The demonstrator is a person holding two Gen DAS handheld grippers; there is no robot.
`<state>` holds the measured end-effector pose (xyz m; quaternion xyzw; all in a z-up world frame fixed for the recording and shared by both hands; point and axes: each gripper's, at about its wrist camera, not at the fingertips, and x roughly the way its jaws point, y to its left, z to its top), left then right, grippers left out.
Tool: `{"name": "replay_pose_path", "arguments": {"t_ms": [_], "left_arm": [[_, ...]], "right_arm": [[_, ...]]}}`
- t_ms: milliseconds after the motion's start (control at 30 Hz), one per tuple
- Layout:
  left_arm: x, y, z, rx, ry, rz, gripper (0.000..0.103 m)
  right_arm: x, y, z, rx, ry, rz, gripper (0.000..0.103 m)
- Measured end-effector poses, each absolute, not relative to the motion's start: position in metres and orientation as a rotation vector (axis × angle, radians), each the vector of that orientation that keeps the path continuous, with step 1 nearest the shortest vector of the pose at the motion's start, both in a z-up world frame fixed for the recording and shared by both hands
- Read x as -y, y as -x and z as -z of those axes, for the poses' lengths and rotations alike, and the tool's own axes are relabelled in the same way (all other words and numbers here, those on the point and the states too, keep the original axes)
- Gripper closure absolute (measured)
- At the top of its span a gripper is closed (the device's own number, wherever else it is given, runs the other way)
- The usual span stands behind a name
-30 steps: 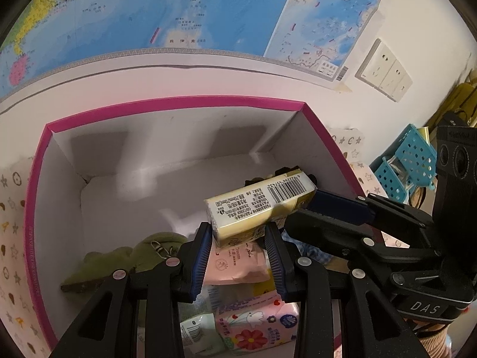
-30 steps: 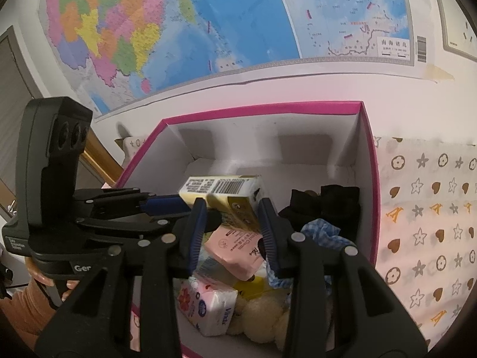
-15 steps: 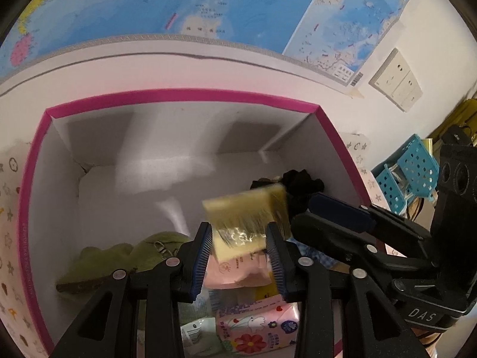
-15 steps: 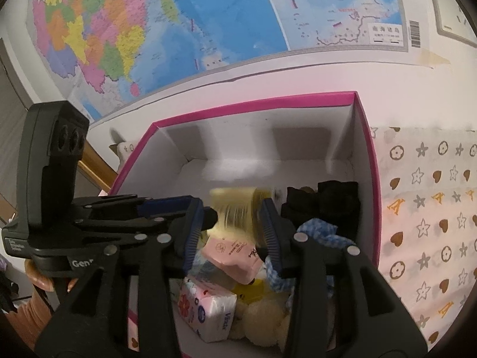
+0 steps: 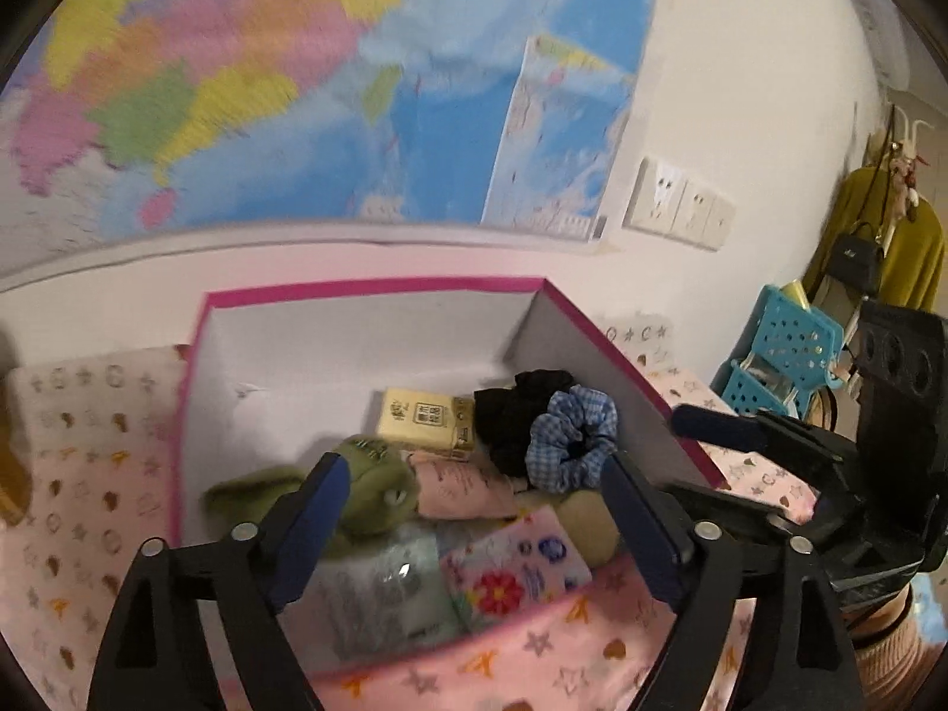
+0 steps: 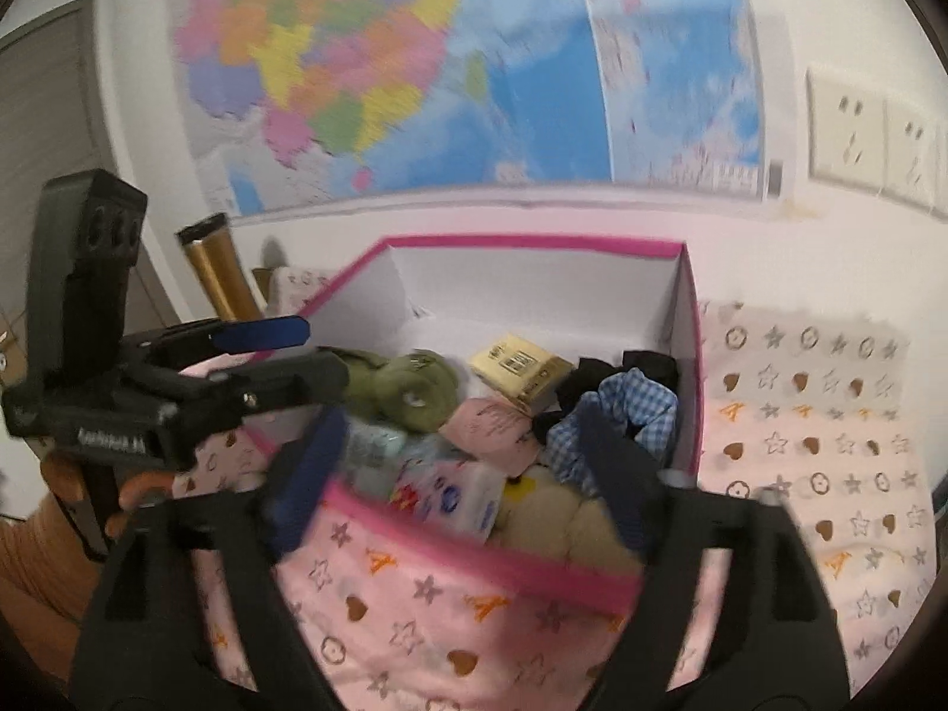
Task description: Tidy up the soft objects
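opening wide: left gripper [image 5: 468, 524] and right gripper [image 6: 459, 465], jaws spreading, nothing between either pair. yellow tissue pack [image 5: 425, 419] lying in pink-rimmed box [image 5: 379, 287], toward the back wall, beside black scrunchie [image 5: 515, 409] and green plush [image 5: 367, 489]. release step looks done. next likely: clear the front rim, look for any soft item outside the box; none visible.

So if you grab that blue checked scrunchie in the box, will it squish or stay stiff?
Probably squish. The blue checked scrunchie is ruffled, gathered fabric, so it likely flops and weighs little. It rests on the black scrunchie and other soft things, so it shouldn't roll, though the folds might slip from the pads.
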<state>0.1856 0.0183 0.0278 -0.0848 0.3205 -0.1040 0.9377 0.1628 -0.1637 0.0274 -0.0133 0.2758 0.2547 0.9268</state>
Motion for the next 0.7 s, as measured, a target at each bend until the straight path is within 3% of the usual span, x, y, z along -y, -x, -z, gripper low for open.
{"name": "replay_pose_path", "arguments": {"t_ms": [33,167,700], "left_arm": [[-0.02,-0.171,-0.029,-0.624,0.168,0.203,0.0],[-0.028,-0.131,-0.029,-0.549,0.178,0.147,0.0],[-0.013,-0.062,0.014,-0.619,0.111,-0.069,0.0]], "right_arm": [[0.164,-0.153,-0.026,-0.545,0.041,-0.513,0.008],[0.156,-0.12,-0.012,-0.511,0.092,-0.479,0.001],[0.14,-0.082,0.026,-0.591,0.073,-0.437,0.001]]}}
